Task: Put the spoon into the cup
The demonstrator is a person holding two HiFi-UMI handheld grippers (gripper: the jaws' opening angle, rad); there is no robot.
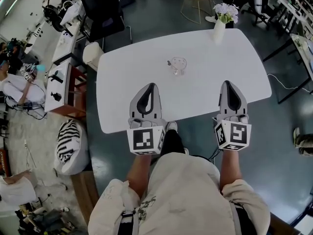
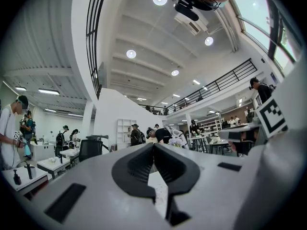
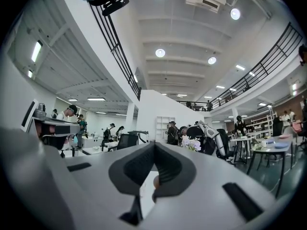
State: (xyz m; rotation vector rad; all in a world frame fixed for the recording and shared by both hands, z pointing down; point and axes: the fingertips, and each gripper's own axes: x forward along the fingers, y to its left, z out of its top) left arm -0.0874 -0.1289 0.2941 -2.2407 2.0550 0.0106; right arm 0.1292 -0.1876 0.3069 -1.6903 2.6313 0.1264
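Observation:
A clear glass cup (image 1: 178, 65) stands near the middle of the white table (image 1: 127, 82). A thin metal piece, likely the spoon (image 1: 170, 62), shows at the cup's left rim; I cannot tell whether it sits inside the cup. My left gripper (image 1: 152, 85) rests level over the table's near edge, short of the cup and to its left, jaws shut and empty. My right gripper (image 1: 228, 82) is held the same way further right, also shut with nothing in it. In the left gripper view the left gripper (image 2: 153, 145) has its jaws together, as has the right gripper (image 3: 154, 144) in the right gripper view.
A white vase of flowers (image 1: 220, 26) stands at the table's far edge. A black chair (image 1: 102, 9) and a white stool (image 1: 92, 53) are at the far left corner. Desks with people are to the left.

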